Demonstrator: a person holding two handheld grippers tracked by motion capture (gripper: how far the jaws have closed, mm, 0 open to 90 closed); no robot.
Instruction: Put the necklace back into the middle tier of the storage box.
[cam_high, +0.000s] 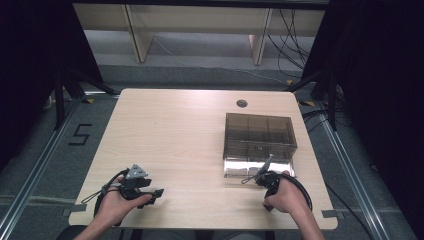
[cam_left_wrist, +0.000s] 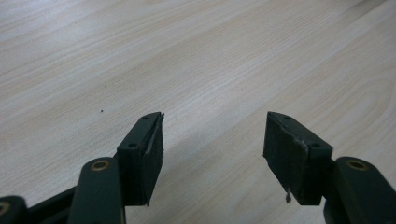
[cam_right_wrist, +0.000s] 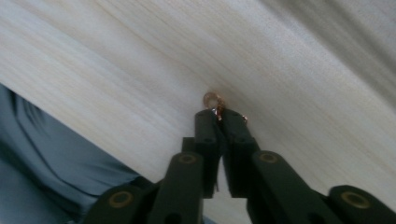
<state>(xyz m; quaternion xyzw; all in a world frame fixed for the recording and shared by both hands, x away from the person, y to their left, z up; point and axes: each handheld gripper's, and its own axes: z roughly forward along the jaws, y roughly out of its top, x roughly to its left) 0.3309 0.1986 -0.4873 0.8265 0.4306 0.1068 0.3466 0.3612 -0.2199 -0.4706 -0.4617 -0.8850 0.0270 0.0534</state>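
My right gripper (cam_right_wrist: 219, 114) is shut on a small copper ring terminal (cam_right_wrist: 212, 99), whose ring sticks out past the fingertips just above the wooden table (cam_right_wrist: 140, 70). In the high view this gripper (cam_high: 254, 178) sits at the table's front right, just in front of a smoky transparent compartment box (cam_high: 260, 132). My left gripper (cam_left_wrist: 215, 126) is open over bare wood, with nothing between its pads (cam_left_wrist: 156, 140). Seen from above, the left gripper (cam_high: 158, 192) rests near the front left edge, jaws pointing right.
The box's clear front section (cam_high: 235, 167) lies flat on the table beside my right hand. A round cable hole (cam_high: 242, 103) is at the table's far edge. Blue-grey clothing (cam_right_wrist: 46, 154) shows beyond the table edge in the right gripper view.
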